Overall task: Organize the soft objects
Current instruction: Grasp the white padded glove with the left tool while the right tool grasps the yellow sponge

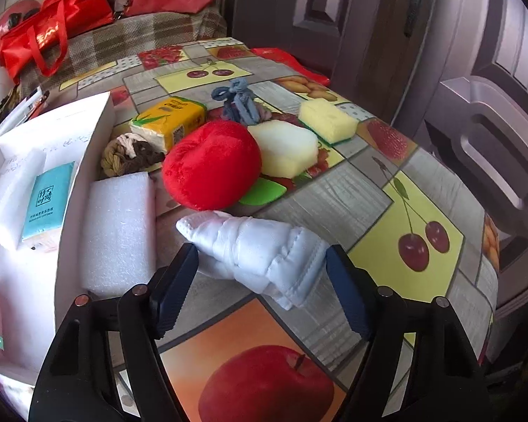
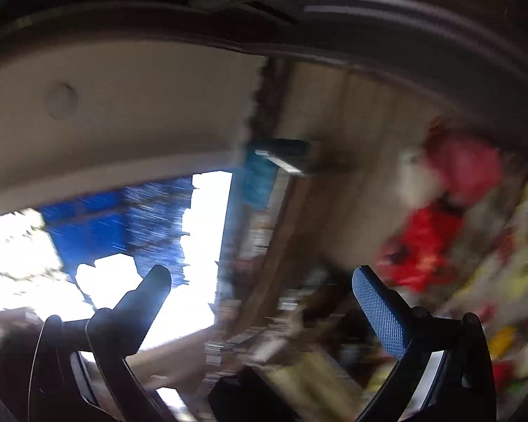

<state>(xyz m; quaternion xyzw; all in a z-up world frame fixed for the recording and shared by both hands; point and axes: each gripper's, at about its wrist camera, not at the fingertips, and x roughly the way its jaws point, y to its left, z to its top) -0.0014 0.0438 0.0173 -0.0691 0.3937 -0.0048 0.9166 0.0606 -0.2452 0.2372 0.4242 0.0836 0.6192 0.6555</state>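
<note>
Left gripper (image 1: 260, 267) low over the counter (image 1: 352, 190), fingers spread wide either side of a pale blue quilted cloth roll (image 1: 260, 246), pads just beside its flanks, hard to tell whether touching. Roll lying on the fruit-print cover, tapered tip aimed at a red plush apple (image 1: 211, 165), white foam block (image 1: 118, 232) just left, open white box (image 1: 84, 161) beyond it already holding a teal tissue pack (image 1: 49, 200). Risk ahead, as a judgement: slick padded fabric squashing and unrolling under a squeeze, or slipping out tip-first; left finger snagging the foam block or nudging the apple on the lift. Right gripper (image 2: 264, 306) spread wide too, holding nothing, swung away from the counter in a blurred view, no help if the roll drops
</note>
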